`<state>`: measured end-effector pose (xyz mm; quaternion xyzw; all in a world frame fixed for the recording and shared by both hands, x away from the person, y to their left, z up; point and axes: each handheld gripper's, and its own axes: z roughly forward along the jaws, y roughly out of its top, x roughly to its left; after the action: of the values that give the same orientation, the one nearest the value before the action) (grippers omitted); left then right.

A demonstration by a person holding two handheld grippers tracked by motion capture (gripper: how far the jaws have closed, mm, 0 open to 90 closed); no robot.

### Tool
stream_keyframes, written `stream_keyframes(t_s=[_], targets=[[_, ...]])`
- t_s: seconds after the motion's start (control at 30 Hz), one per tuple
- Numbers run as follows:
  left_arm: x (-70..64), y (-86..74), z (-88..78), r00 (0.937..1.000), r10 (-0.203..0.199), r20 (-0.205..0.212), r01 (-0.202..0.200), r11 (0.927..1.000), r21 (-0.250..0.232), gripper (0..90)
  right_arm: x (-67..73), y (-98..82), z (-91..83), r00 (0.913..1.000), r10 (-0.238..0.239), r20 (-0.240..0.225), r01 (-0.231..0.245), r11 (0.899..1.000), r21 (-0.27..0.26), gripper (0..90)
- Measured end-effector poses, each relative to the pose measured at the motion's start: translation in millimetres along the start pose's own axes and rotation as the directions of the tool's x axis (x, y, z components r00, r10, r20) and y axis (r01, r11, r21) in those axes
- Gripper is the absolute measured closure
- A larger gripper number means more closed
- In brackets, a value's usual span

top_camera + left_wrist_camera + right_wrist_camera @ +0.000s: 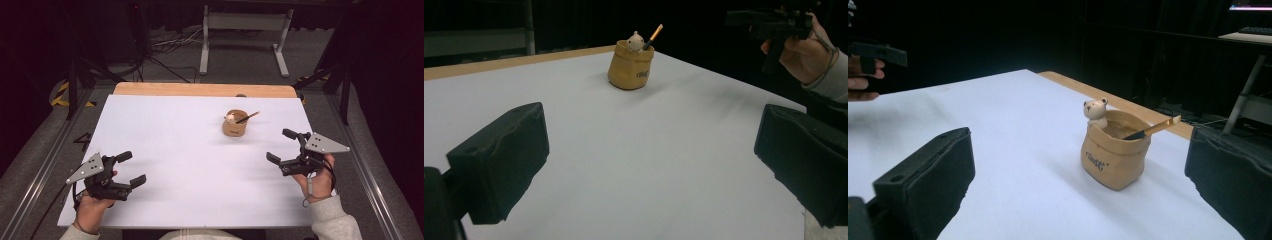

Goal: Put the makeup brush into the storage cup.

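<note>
White table, wooden strip along far edge. Tan sack-shaped pot upright, right of centre toward the far side, well apart from both tools. Small bear figure perched at the pot's rim; pencil leaning out of the mouth, tip slanting up and to the right, resting on the rim

Left gripper held low near the front left corner, jaws spread wide, nothing between them. Aimed across the table at the pot, seen far off in the left gripper view with pencil and bear above the rim. Probably parked there to stay out of the way

Right gripper held just above the table at the right side, jaws spread, empty. Nearer to the pot than the left one, though not touching. In the right gripper view, pot lies between the two black jaws but ahead of them, bear on the near-left rim, pencil jutting toward the right jaw. Jaws likely opened wide to clear the pot or close on the slanting pencil; lean of pencil gives a free end to pinch

Likely step: approach with right hand, nothing lifted yet
</note>
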<state>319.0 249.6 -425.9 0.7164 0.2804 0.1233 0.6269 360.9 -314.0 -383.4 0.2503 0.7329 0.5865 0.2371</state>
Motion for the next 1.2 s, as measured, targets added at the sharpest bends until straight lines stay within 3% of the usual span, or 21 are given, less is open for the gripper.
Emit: stream_keyframes(t_s=[0.17, 0.47, 0.63, 1.2], targets=[[2.3, -4.2, -3.2, 0.9999, -0.012, -0.009, 0.012, 0.9999, -0.004, 2.0, 6.2, -12.6, -1.4, 1.0, -0.003, 0.006, 0.003, 1.0, 0.01, 0.2], [4.6, -8.5, -4.4, 0.9995, 0.006, -0.03, -0.007, 0.9999, -0.012, 2.3, 17.2, -32.1, 1.0, 0.9999, -0.016, -0.001, 0.016, 1.0, 0.015, 1.9], [6.2, -12.2, -2.5, 0.9982, 0.032, -0.052, -0.031, 0.9995, 0.006, 2.3, 22.2, -40.8, 2.0, 0.9998, -0.017, 0.005, 0.017, 1.0, 0.011, 1.8], [8.7, -21.7, 3.5, 0.9962, 0.037, -0.079, -0.036, 0.9992, 0.019, 2.3, 18.9, -54.0, 3.1, 0.9993, 0.033, 0.017, -0.033, 0.999, 0.004, 1.8]])
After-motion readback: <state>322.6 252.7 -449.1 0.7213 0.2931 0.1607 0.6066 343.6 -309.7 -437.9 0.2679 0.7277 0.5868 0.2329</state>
